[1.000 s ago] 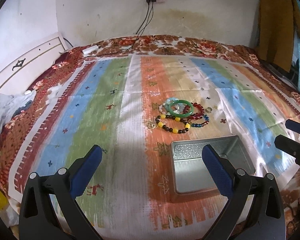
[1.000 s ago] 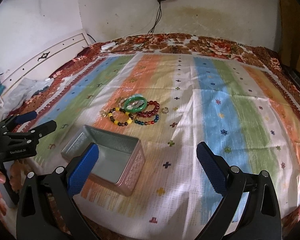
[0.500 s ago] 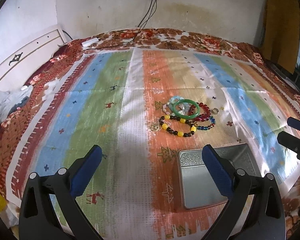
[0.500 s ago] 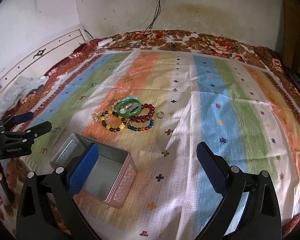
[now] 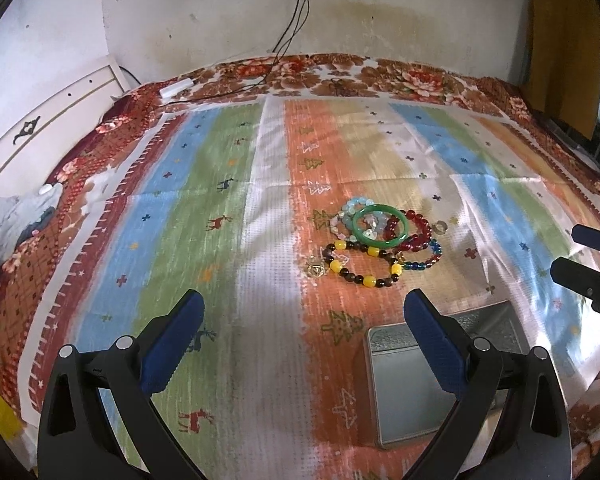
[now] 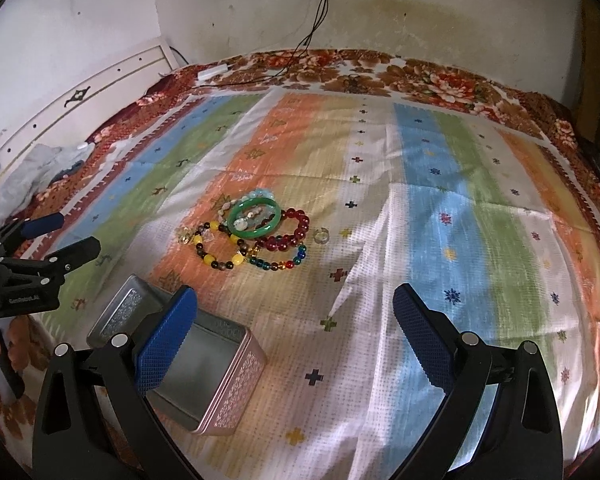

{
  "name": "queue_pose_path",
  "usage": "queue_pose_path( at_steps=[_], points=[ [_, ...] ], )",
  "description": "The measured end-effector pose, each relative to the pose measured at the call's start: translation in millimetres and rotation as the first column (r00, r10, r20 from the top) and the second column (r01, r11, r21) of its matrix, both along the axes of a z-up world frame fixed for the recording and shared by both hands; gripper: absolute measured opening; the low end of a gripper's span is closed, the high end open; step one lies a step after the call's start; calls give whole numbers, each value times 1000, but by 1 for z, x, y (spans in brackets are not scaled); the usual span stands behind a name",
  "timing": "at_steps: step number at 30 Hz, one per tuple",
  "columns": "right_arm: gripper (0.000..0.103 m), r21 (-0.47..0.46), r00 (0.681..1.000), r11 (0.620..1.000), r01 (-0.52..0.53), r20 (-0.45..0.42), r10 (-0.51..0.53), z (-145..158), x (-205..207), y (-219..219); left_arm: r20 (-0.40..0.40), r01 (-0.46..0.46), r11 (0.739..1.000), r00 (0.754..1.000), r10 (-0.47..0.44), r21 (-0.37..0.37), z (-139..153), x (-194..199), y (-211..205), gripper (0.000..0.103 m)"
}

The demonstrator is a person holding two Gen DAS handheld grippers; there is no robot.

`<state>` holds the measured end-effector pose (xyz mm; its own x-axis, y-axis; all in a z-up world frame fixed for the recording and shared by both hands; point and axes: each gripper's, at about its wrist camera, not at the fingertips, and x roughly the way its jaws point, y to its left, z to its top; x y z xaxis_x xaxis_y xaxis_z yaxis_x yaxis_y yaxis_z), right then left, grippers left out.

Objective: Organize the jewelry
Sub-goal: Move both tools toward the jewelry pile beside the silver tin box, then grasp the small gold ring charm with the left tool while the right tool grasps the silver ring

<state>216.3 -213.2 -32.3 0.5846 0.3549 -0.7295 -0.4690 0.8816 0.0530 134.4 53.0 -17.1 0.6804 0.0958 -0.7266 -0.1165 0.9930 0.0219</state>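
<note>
A pile of jewelry lies on the striped cloth: a green bangle (image 5: pixel 381 225) (image 6: pixel 254 218), a dark red bead bracelet (image 5: pixel 414 232) (image 6: pixel 288 232), a black and yellow bead bracelet (image 5: pixel 360 266) (image 6: pixel 218 250), a blue bead bracelet (image 6: pixel 284 262) and a small ring (image 5: pixel 441 226) (image 6: pixel 321 236). An open metal tin (image 5: pixel 412 384) (image 6: pixel 196 364) sits near the front edge, empty. My left gripper (image 5: pixel 300 320) is open, above the cloth in front of the pile. My right gripper (image 6: pixel 294 316) is open, right of the tin, also short of the pile.
The striped cloth (image 6: pixel 440 208) covers a bed with a floral blanket (image 5: pixel 400 76). A white headboard (image 5: pixel 28 128) stands at the left, crumpled clothes (image 5: pixel 8 220) beside it. Cables (image 5: pixel 292 32) hang from a wall socket. A yellow garment (image 5: pixel 560 40) hangs at the right.
Both grippers have risen and tilted, so the jewelry pile and tin sit lower in both views. Both stay open. Nothing on the cloth has moved.
</note>
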Motion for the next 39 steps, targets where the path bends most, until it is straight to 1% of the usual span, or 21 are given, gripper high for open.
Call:
queue_pose_path(
  at_steps=[9,12,14,23,28,31,34,37,38,39],
  points=[
    [99,-18,999,1000,5,-46,-6,-7,23,2,-50,1,1000,999,-2,-18,-8,22,9,97],
    [99,-23,998,1000,13,-59,-14,-10,30,3,-87,-5,996,996,-2,-84,-13,32,18,97],
    [99,-26,998,1000,17,-64,-19,-11,34,3,-101,-16,995,995,5,-102,-16,36,21,97],
    [99,-44,996,999,18,-86,-21,-20,57,9,-132,-27,995,991,13,-101,-22,57,28,96],
    [99,-49,994,999,16,-112,-21,-27,69,14,-161,-37,991,987,15,-131,-29,68,34,94],
    [99,-49,991,999,22,-131,-28,-31,76,16,-174,-37,990,985,12,-137,-33,75,37,90],
    [99,-54,989,998,27,-142,-34,-34,82,18,-183,-35,988,983,7,-151,-35,82,38,88],
    [99,-64,988,997,34,-150,-43,-37,88,19,-197,-33,988,980,3,-148,-39,88,37,86],
    [99,-70,986,997,43,-155,-53,-39,91,19,-202,-33,989,979,3,-146,-40,89,37,82],
    [99,-71,985,996,48,-160,-59,-41,94,19,-212,-29,989,977,-2,-144,-43,92,35,75]
  ],
)
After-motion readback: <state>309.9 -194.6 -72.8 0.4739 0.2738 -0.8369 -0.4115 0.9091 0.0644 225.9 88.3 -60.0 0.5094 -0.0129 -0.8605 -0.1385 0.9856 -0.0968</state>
